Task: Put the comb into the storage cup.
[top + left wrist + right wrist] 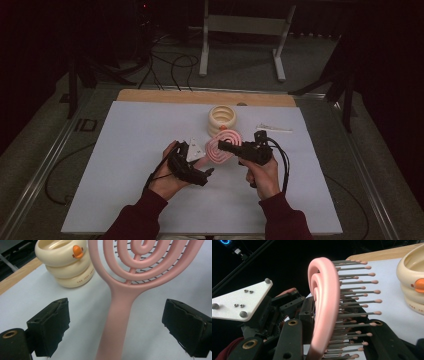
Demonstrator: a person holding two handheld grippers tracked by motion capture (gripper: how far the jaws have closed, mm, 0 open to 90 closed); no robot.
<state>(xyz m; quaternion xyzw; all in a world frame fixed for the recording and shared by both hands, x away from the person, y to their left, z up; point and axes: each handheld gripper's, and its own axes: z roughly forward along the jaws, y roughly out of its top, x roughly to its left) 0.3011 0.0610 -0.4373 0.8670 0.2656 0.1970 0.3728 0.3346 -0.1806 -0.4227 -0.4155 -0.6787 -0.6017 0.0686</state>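
I hold the pink brush up off the tabletop with my right gripper. In the right gripper view its jaws press on the round head — one on the smooth back, one on the bristle side — so it is pinching the brush.

My left gripper is spread wide. In the left gripper view the handle runs straight up between the two jaws, with room on both sides, and touches neither. The handle's long line points from the left gripper up to the head, which sits at the far end by the right gripper.

So the left gripper is the one nearest the handle. I think the next move is just to close it on the handle — the jaws are already on each side of it.

The cream ring stack with the orange duck bill stands just behind the brush, on the tabletop.
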